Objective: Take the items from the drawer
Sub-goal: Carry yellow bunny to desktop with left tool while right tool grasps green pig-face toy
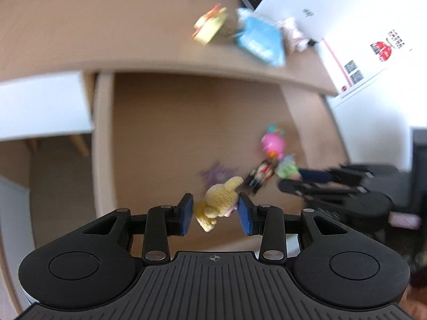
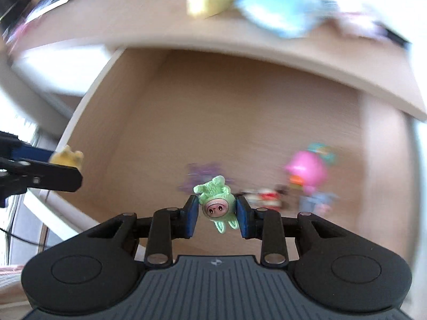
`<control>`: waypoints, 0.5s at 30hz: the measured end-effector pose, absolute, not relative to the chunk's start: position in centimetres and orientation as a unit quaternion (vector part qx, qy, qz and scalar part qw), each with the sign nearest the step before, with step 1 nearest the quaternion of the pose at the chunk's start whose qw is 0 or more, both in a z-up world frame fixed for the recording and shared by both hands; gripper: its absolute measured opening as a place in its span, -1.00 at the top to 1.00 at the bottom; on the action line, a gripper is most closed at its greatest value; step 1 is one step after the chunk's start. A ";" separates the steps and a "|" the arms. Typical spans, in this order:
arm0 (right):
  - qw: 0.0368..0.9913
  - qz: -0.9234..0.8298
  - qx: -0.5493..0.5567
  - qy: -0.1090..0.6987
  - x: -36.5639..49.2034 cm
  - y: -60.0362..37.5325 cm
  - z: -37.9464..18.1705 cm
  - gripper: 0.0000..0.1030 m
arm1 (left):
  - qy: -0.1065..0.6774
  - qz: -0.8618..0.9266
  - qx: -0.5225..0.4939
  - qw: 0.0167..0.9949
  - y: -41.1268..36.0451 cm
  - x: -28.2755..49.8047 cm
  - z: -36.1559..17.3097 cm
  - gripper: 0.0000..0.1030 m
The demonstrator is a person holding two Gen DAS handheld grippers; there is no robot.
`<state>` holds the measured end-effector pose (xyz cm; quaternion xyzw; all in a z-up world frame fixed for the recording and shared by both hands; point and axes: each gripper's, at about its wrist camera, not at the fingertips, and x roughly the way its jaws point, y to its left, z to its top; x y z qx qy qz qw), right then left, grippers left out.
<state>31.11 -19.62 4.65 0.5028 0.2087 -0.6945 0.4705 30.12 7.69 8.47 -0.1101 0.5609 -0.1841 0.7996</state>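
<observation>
Left wrist view: left gripper (image 1: 215,210) clamped on yellow plush toy (image 1: 218,204), held between blue pads (image 1: 186,213), long axis tilted, ears toward upper right, above open drawer (image 1: 104,144). Drawer floor bare toward left wall; pink toy (image 1: 273,142) and small figures near right wall.

Right wrist view: right gripper (image 2: 217,213) closed on green plush toy (image 2: 217,204), face toward camera, ears up, legs down. Purple star (image 2: 202,176) just beyond. Desktop edge (image 2: 240,50) overhanging drawer's rear.

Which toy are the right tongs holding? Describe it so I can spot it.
Look above the open wooden drawer; the right tongs are shut on a small green toy. It has a fuzzy green hood and a pink snouted face, unlike the yellow toy in the left tongs.
</observation>
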 end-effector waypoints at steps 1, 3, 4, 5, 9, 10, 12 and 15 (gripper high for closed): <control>0.455 -0.710 0.502 0.191 30.4 -18.5 5.3 0.42 | 0.552 -0.185 -0.107 0.806 7.3 30.7 8.9 0.22; 0.437 -0.729 0.500 0.165 29.3 -16.6 6.3 0.42 | 0.514 -0.178 -0.094 0.834 6.6 32.1 10.1 0.22; 0.426 -0.740 0.499 0.149 28.5 -16.0 6.2 0.42 | 0.490 -0.168 -0.086 0.851 6.5 32.9 10.8 0.22; 0.418 -0.748 0.497 0.138 28.1 -15.2 6.6 0.42 | 0.465 -0.154 -0.081 0.868 6.6 33.8 11.5 0.22; 0.395 -0.766 0.496 0.108 26.7 -12.8 7.2 0.42 | 0.400 -0.096 -0.072 0.908 7.4 38.2 12.3 0.22; 0.389 -0.768 0.498 0.103 26.5 -12.5 7.1 0.42 | 0.397 -0.090 -0.066 0.911 7.4 39.5 11.8 0.22; 0.379 -0.770 0.503 0.098 27.0 -12.9 6.7 0.42 | 0.400 -0.081 -0.067 0.910 7.4 41.5 10.5 0.21; 0.369 -0.775 0.504 0.098 27.5 -12.6 6.2 0.42 | 0.431 -0.073 -0.052 0.898 7.1 43.0 8.5 0.20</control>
